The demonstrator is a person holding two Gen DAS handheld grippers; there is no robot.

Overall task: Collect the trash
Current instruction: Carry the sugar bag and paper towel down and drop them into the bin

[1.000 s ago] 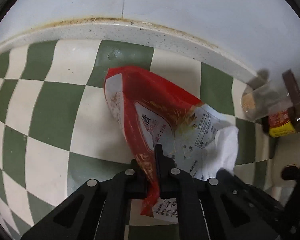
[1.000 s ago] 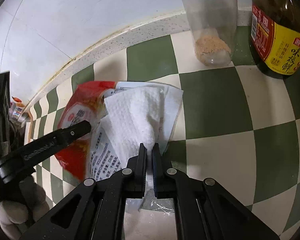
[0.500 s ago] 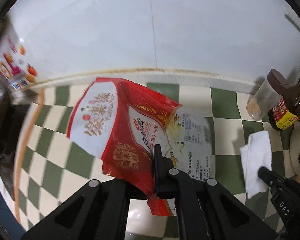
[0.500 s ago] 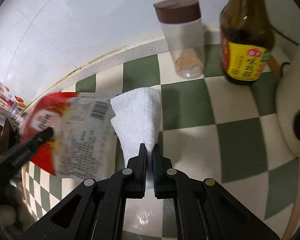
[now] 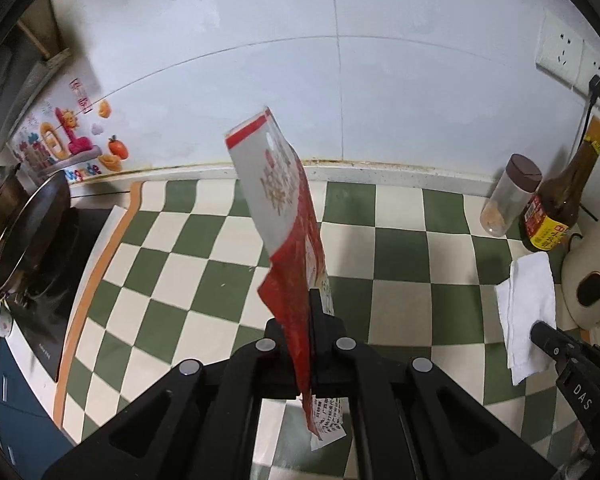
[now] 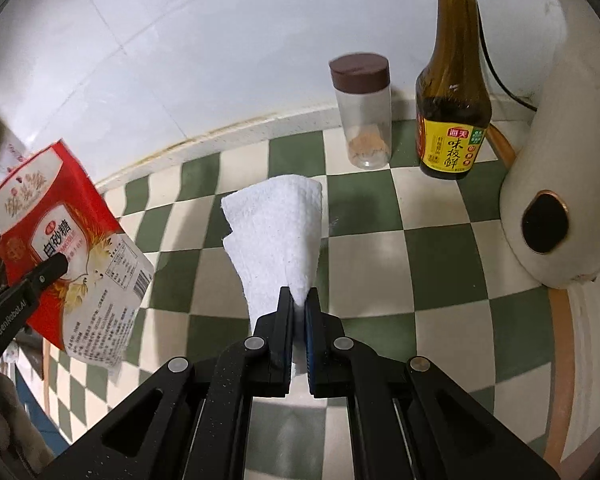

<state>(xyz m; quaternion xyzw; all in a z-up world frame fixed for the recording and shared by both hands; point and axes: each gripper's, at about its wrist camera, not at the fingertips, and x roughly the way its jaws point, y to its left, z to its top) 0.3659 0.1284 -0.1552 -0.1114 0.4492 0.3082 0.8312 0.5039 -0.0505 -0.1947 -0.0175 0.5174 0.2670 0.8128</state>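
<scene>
Both pieces of trash are up off the worktop [image 5: 400, 248] now. The left gripper [image 5: 309, 320] is clamped on the lower edge of the red bag [image 5: 288, 216], which stands up edge-on in the left view, its top corner high against the wall tiles. From the right view the same bag [image 6: 68, 240] shows its printed face, hanging clear of the green-and-white checks with nothing under it.

The right gripper [image 6: 299, 304] is closed tight on the narrow end of the tissue [image 6: 278, 232], which fans out above the jaws, also in the air. The jar [image 6: 362, 112] and the sauce bottle [image 6: 452, 108] stand behind it by the wall, well apart from the tissue, and the white cooker [image 6: 568, 184] sits to the right.

So the pick-up looks done, and this reads as the carry step: two items in hand, nowhere yet to put them. No bin shows in either view, so the next move calls for swinging both grippers off the worktop to wherever the trash goes, keeping both grips firm. The bag is held only by a thin edge and could slip or flap; the tissue is light and should ride easily. The pan [image 5: 32, 232] on the stove at left is worth steering wide of.
</scene>
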